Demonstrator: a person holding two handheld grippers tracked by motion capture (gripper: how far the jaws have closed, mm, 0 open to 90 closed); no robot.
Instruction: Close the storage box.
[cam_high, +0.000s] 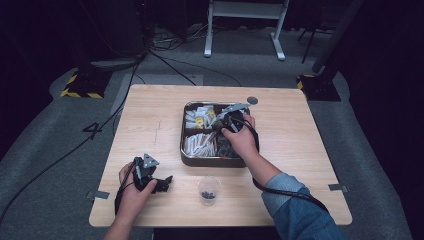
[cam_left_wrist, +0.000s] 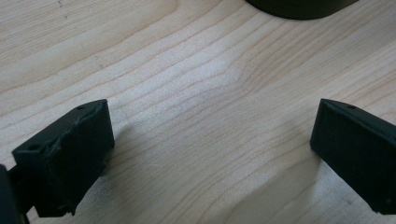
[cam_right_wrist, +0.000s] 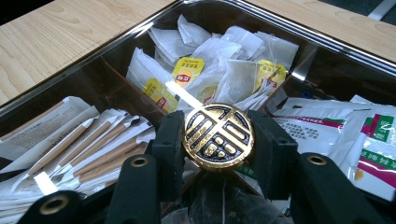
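Observation:
My right gripper (cam_right_wrist: 217, 145) is shut on a round gold-and-black disc (cam_right_wrist: 218, 135), with a jaw pressed against each side of it. The disc hangs just above a dark divided tray (cam_right_wrist: 327, 46). In the high view the right gripper (cam_high: 227, 122) sits over the middle of that tray (cam_high: 212, 162). My left gripper (cam_high: 162, 182) rests low near the table's front left, jaws pointing right. In the left gripper view it (cam_left_wrist: 210, 154) stands open with bare wood between its jaws.
The tray holds white tea bags with yellow tags (cam_right_wrist: 219, 70), paper-wrapped sticks (cam_right_wrist: 88, 149) and printed sachets (cam_right_wrist: 355, 135). A small clear cup (cam_high: 209, 190) with dark contents stands in front of the tray. The wooden table (cam_high: 300, 150) has grey floor and cables around it.

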